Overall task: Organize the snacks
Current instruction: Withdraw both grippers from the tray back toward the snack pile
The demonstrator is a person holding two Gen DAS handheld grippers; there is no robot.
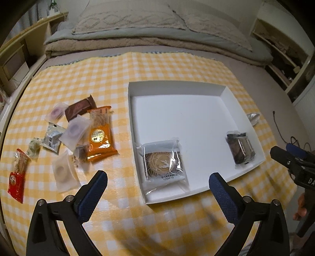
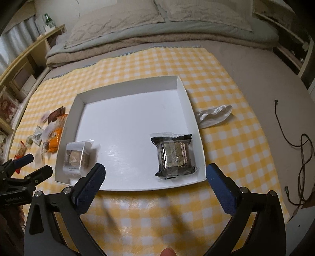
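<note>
A bed [image 1: 246, 65] spread with a yellow-and-white checked cloth [image 1: 94, 78], folded blankets [image 1: 137, 41] and pillows [image 1: 126, 17] piled at its far end. Open wooden shelving [image 1: 21, 51] flanks the left side, white shelves [image 1: 283, 49] the right, in dim indoor light.

The white tray [image 2: 189, 102] lay mostly bare: a clear-wrapped cookie [image 1: 162, 163] sat in its near left corner and a dark-wrapped snack [image 2: 174, 155] near its right wall, with wide free floor between them and behind. Left of the tray, a cluster of loose snack packets [image 1: 78, 134] crowded the checked cloth [image 1: 110, 78]. A crumpled clear wrapper [image 2: 214, 115] lay just beside the tray's right wall. The cloth's near strip stayed free. Folded bedding [image 1: 137, 39] bounded the far side.
</note>
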